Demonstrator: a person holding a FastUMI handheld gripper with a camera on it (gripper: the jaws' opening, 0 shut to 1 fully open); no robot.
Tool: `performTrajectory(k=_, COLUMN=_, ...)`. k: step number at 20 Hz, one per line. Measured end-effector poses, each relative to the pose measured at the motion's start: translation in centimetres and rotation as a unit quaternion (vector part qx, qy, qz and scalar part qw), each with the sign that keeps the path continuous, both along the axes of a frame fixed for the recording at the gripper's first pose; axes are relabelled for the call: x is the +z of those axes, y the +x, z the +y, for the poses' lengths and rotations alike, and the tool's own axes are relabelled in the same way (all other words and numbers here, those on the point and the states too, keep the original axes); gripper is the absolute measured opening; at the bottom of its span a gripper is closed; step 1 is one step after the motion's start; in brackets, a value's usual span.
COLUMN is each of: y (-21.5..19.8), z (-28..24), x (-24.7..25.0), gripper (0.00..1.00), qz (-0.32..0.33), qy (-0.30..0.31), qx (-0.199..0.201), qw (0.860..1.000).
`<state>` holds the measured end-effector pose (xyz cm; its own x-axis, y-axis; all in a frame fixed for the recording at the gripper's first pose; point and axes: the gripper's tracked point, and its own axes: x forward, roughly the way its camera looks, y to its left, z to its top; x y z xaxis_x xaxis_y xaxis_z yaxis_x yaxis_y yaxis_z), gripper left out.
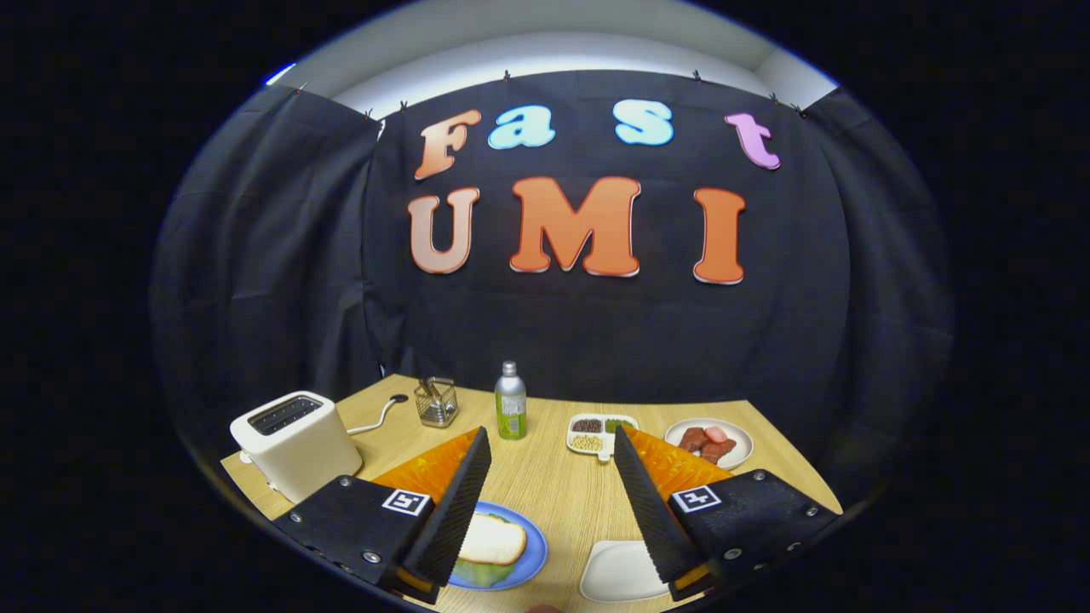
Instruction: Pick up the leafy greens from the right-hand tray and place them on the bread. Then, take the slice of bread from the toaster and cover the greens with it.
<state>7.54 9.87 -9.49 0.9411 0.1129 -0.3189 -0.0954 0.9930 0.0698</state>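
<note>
My gripper (551, 432) hangs open above the wooden table (553, 485), with nothing between its fingers. Below the left finger (451, 502) sits a blue plate (530, 558). On the plate lies a slice of bread (494, 540), and leafy greens (479, 573) peek out from under its near edge. By the right finger (651, 502) lies a white tray (622, 572) with a bare surface. The white toaster (294, 443) stands at the table's left, beyond the left finger, and its top slots look dark.
A silver and green bottle (510, 400) stands beyond the fingers, with a wire basket (436, 402) to its left. A divided dish of beans (601, 432) and a plate of meat slices (709, 441) sit at the far right. The toaster's cord (379, 417) trails behind it.
</note>
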Motion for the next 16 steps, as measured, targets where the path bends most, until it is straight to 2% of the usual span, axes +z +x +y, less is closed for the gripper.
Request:
performTrajectory(k=3, y=-1.3, z=-1.8, x=4.1, gripper=0.89, qz=-0.066, qy=0.001, qx=-0.023, qw=0.998)
performTrajectory(k=8, y=-3.3, z=-4.1, x=6.1, gripper=0.89, qz=-0.101, qy=0.015, qx=-0.051, qw=0.994)
performTrajectory(k=10, y=-3.1, z=-5.7, x=6.7, gripper=0.90, qz=-0.118, qy=0.025, qx=-0.077, qw=0.990)
performTrajectory(k=12, y=-3.6, z=-6.0, x=6.7, gripper=0.89, qz=-0.122, qy=0.042, qx=-0.077, qw=0.989)
performTrajectory(k=16, y=-3.8, z=-6.9, x=8.3, gripper=0.89, qz=-0.147, qy=0.032, qx=-0.076, qw=0.986)
